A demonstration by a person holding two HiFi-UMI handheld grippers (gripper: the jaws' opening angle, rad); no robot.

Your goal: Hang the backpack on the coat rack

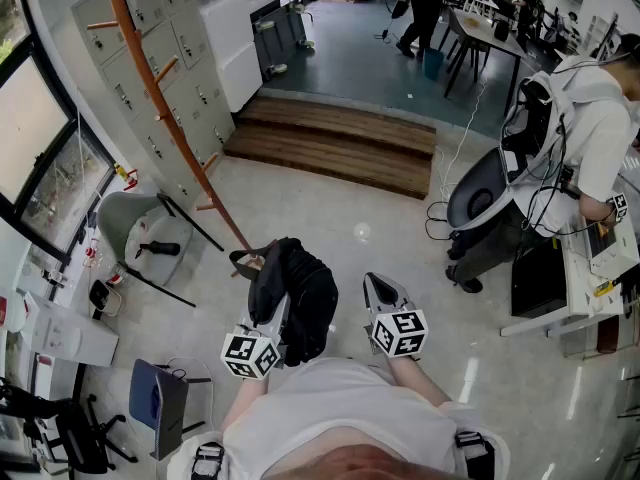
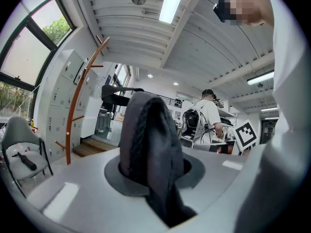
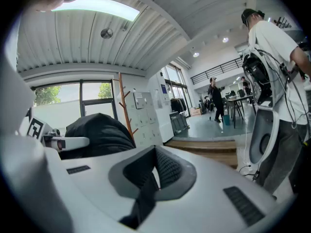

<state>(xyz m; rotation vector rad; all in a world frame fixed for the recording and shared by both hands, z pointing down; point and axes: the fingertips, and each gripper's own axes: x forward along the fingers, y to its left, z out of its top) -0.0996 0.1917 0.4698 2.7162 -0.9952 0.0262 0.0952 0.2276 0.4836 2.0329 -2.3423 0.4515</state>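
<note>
Head view: my left gripper clamped on backpack, right gripper shut, empty. Coat rack at 11 o'clock. Single-grip bag cd swing, slip out.

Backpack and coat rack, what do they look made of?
Backpack: soft black woven fabric, probably nylon, matte; it sags, and its strap shows a weave. Coat rack: seemingly wood, smooth reddish-brown finish, though painted metal is possible.
</note>
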